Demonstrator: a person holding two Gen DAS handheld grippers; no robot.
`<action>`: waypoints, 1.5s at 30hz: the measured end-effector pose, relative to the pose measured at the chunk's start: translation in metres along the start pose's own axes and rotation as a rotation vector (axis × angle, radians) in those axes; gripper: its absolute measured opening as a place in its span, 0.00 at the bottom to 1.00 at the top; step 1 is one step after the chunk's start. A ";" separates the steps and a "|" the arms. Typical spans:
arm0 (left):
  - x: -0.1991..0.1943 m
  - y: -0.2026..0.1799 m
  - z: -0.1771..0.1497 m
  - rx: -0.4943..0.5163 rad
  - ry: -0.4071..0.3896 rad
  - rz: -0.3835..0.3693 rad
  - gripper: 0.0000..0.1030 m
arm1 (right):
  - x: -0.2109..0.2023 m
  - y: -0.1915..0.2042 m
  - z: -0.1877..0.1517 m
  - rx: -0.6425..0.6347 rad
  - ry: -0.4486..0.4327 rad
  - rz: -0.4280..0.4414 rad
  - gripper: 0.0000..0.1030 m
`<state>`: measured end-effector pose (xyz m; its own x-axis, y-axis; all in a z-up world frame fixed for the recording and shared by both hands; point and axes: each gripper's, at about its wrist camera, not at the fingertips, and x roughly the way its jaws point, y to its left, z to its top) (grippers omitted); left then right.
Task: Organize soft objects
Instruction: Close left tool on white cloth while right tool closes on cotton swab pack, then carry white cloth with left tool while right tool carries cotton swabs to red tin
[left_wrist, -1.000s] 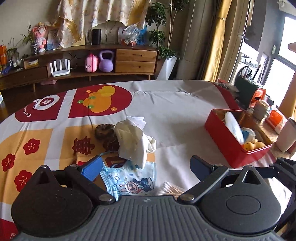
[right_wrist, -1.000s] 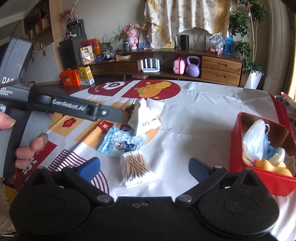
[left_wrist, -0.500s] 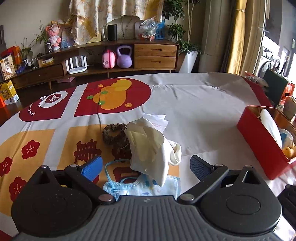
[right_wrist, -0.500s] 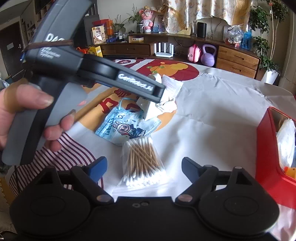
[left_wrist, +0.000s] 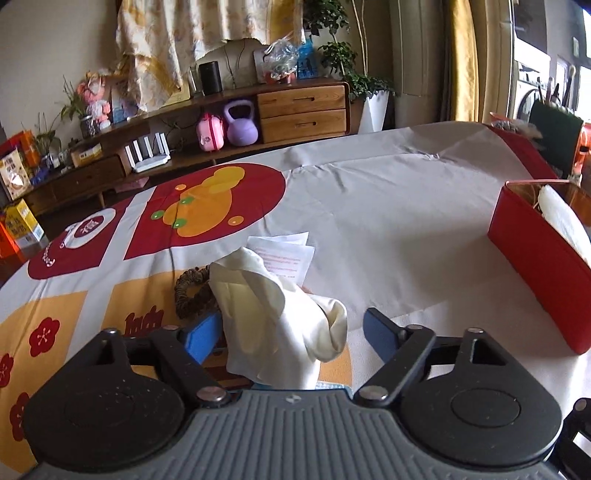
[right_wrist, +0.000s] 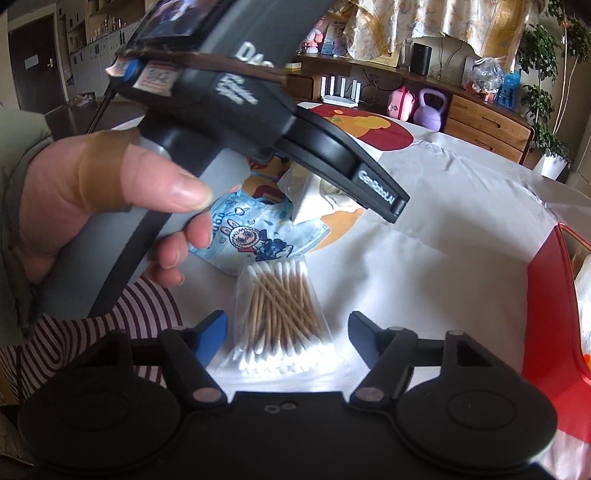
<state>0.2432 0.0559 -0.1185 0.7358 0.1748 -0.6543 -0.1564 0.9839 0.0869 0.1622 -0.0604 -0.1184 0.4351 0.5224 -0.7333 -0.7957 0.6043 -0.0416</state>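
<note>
Left gripper (left_wrist: 282, 332) is down over the cream rubber gloves (left_wrist: 273, 314), jaws closing, the limp crumpled heap between them; the blue left pad sits right against it, the right pad clear, so no clamp yet. Right gripper (right_wrist: 286, 328) hovers over the cotton swabs (right_wrist: 282, 314), jaws closing, both pads apart from the clear crinkly bag of wooden sticks. A soft blue cartoon-printed face mask (right_wrist: 255, 229) lies flat on the desk (left_wrist: 388, 206), just beyond the swabs and under the gloves' edge. A brown hair scrunchie (left_wrist: 192, 291) touches the gloves. The glossy red box (left_wrist: 535, 266) stands well apart.
</note>
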 end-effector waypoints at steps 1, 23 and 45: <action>0.001 -0.003 -0.001 0.013 -0.003 0.008 0.72 | 0.001 0.001 -0.001 -0.006 0.002 -0.001 0.63; -0.009 0.009 0.000 0.018 -0.035 -0.015 0.11 | -0.020 -0.025 -0.006 0.185 -0.041 0.018 0.40; -0.093 0.011 0.027 -0.037 -0.088 -0.197 0.09 | -0.123 -0.093 -0.020 0.408 -0.157 -0.077 0.40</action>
<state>0.1910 0.0517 -0.0366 0.8087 -0.0167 -0.5879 -0.0267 0.9975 -0.0650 0.1741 -0.1932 -0.0377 0.5707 0.5323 -0.6253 -0.5404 0.8168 0.2022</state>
